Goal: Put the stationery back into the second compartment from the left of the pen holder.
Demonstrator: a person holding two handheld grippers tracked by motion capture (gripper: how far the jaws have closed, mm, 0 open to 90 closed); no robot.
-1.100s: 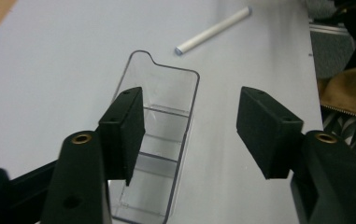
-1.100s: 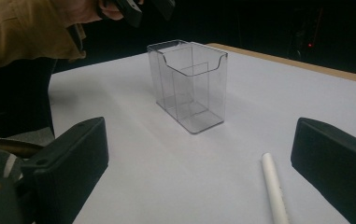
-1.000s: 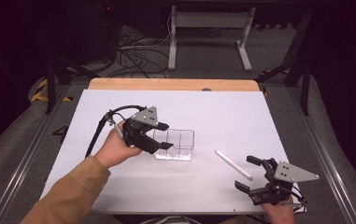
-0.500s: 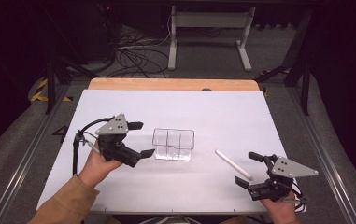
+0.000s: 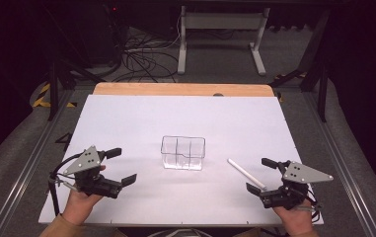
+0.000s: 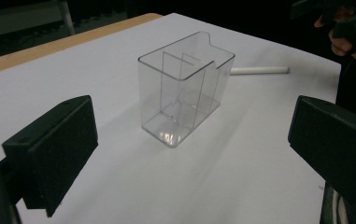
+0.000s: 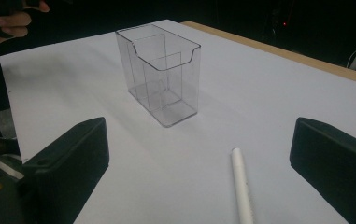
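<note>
White paper covers the table (image 5: 126,123). Mid-table stands a clear plastic box (image 5: 183,152) with dividers. Right of it lies a smooth white stick (image 5: 246,173), pointing toward it. Left gripper (image 5: 121,166) and right gripper (image 5: 262,175) gape wide, holding nothing.

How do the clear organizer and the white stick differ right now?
The clear organizer is see-through, the white stick opaque. The organizer stands upright, split into compartments; the stick lies flat. The organizer sits mid-table between both grippers; the stick lies by the right gripper. Both rest free on the white table, ungripped.
</note>
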